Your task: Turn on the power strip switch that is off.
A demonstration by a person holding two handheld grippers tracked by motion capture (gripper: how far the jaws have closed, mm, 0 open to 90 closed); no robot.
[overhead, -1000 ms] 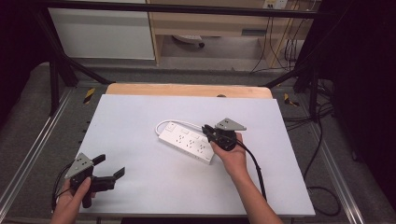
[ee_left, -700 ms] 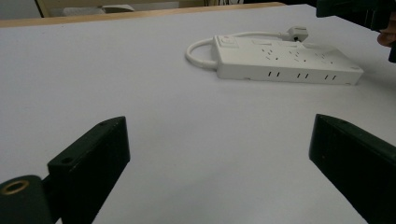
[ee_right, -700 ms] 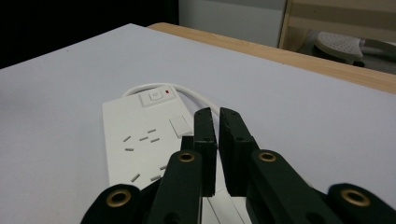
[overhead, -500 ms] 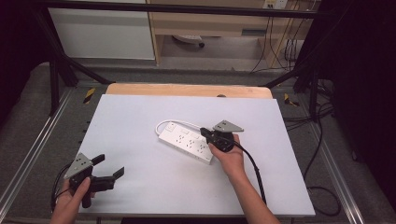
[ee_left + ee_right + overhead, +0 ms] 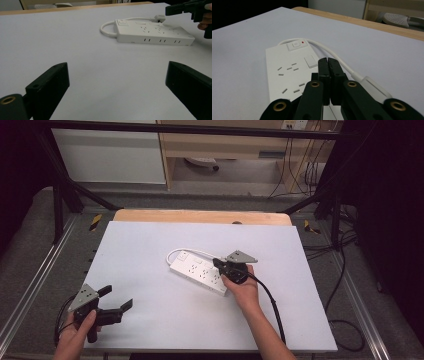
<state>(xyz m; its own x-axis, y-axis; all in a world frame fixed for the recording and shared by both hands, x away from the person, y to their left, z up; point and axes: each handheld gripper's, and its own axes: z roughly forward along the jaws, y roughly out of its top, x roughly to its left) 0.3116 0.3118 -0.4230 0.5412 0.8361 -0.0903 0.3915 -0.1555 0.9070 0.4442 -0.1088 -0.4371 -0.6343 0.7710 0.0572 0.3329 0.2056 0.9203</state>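
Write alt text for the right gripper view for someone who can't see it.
The right gripper, jaws shut with nothing between them, hovers over a white power strip lying on a white table. The strip's white cord curves past the jaws to a plug.

Wooden shelving (image 5: 235, 150) behind, grey carpeted floor (image 5: 30, 255)

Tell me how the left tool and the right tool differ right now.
The left tool has its jaws spread wide with nothing between them; the right tool has its jaws pressed together, empty. The left tool sits near the table's front left corner, far from the power strip; the right tool is over the power strip's right end. Both are black and hand-held.
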